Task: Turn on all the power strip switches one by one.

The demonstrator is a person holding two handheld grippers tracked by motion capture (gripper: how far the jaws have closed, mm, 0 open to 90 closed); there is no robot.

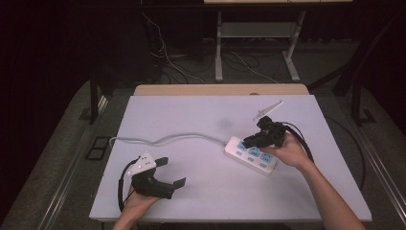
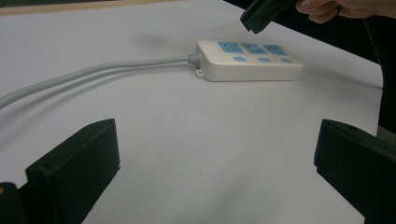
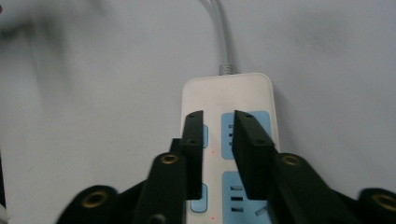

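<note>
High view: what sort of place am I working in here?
Probably a lab or recording workroom: a white-topped table stands on grey carpet amid dark surroundings, loose cables trail across the floor behind it, and the metal legs of another bench stand beyond.

A white table (image 1: 201,120) stands on grey floor (image 1: 62,143), perhaps cables (image 1: 165,57) behind.

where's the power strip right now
In the high view the power strip lies on the right half of the white table, directly under the right tongs, its grey cable trailing left toward the left tongs.
</note>
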